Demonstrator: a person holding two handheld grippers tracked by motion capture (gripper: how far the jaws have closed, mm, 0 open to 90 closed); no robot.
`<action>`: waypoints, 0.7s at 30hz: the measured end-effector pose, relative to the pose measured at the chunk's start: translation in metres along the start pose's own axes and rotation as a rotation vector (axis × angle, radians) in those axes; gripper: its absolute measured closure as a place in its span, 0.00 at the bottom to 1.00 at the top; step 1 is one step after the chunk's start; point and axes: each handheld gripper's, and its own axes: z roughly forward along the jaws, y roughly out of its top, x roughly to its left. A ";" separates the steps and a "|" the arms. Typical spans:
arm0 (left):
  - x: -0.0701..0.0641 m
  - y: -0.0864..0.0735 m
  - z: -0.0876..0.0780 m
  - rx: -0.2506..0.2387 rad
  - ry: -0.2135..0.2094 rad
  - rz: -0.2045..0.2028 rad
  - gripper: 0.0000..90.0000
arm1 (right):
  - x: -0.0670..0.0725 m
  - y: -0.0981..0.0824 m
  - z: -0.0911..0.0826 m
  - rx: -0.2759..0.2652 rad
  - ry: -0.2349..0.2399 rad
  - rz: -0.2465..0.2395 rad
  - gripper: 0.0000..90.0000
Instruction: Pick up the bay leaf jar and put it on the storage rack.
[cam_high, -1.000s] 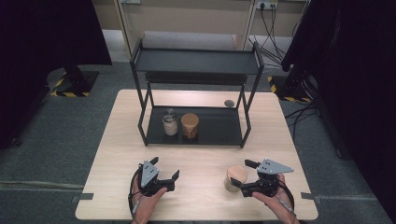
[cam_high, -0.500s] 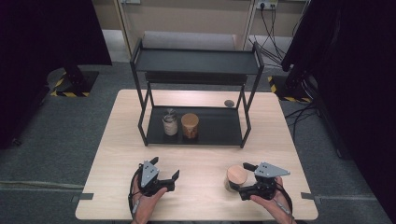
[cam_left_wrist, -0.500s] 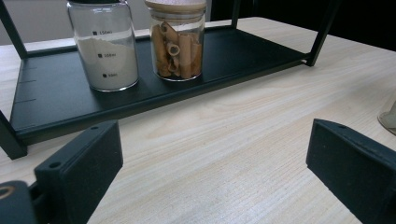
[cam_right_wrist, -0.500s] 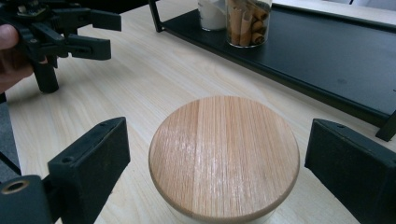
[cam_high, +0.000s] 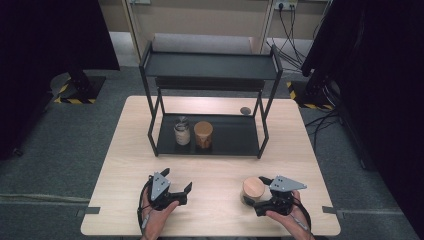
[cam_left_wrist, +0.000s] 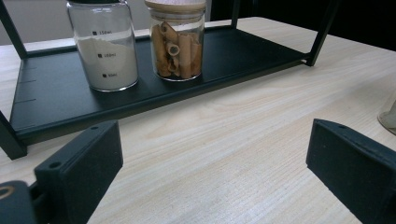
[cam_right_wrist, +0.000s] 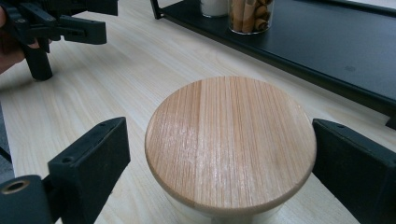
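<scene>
We look down on a light wooden bench standing on grey carpet. Dark curtains hang at both sides. Behind runs a beige wall with a socket and black cables, and yellow-black striped tape marks the floor

Lab-like recording room: black curtains, hazard-taped stand bases, wall sockets.

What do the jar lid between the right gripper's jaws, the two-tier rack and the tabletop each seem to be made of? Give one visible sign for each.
Jar lid: wood, perhaps bamboo, smooth with a slight sheen; fine parallel grain shows.
Rack: probably metal, matte black; thin straight legs and flat, even shelves.
Tabletop: pale wood or a wood-look laminate, matte; long grain lines, though the pictures cannot settle which.
</scene>
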 end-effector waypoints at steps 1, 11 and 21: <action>0.000 0.000 0.000 0.000 0.000 0.000 0.04 | 0.001 -0.001 0.001 0.002 -0.003 -0.001 0.08; 0.000 0.000 0.000 0.000 0.000 0.000 0.04 | 0.001 -0.002 0.005 0.014 -0.005 -0.005 0.11; 0.000 0.000 0.000 0.000 -0.001 0.000 0.04 | 0.003 -0.001 0.007 0.033 -0.017 -0.032 0.24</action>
